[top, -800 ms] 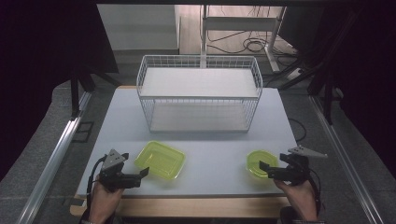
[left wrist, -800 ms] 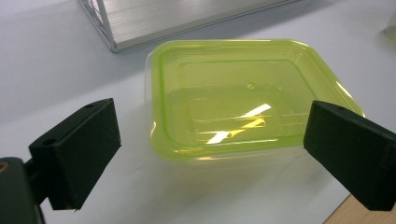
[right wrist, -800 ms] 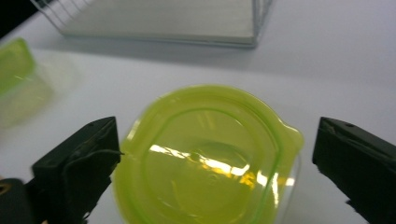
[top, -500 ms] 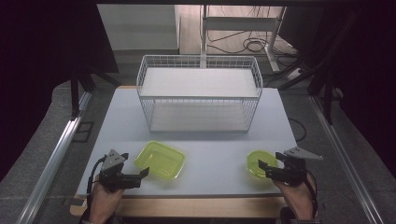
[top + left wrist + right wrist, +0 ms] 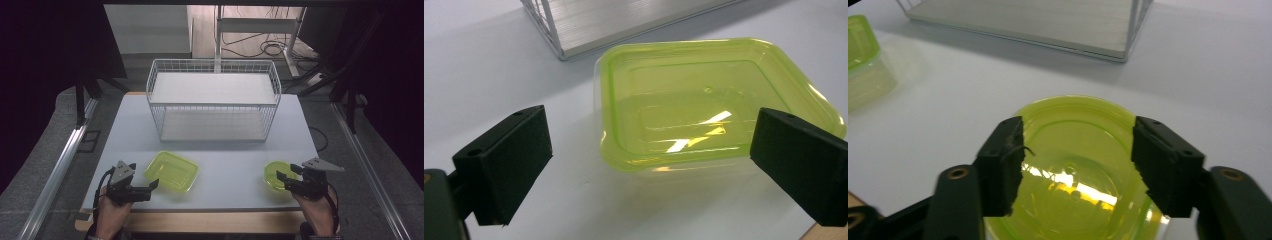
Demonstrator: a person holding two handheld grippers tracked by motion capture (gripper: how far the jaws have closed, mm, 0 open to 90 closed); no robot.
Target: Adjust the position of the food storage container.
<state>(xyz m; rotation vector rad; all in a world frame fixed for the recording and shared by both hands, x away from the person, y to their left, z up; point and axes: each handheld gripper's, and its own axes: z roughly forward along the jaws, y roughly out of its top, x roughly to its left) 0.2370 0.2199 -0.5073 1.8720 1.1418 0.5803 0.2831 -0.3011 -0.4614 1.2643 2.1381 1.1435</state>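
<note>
Now my right claw (image 5: 1075, 165) hangs spread over the round yellow-green bowl (image 5: 1083, 170) at the worktop's (image 5: 220, 150) near right; my left claw (image 5: 649, 160), also spread, faces the translucent rectangular tub (image 5: 714, 100).

The wire basket (image 5: 213, 100) takes up the middle and far part of the desk (image 5: 220, 177), walling off the way forward between the two hands. A strip of bare desk runs along each side of it. Between the rectangular green container (image 5: 171, 171) and the round green bowl (image 5: 275, 174) the desk is bare (a broad gap). The left claw (image 5: 153, 186) stands wide just short of the container; the right claw (image 5: 281, 180) hangs spread over the bowl's near rim.
</note>
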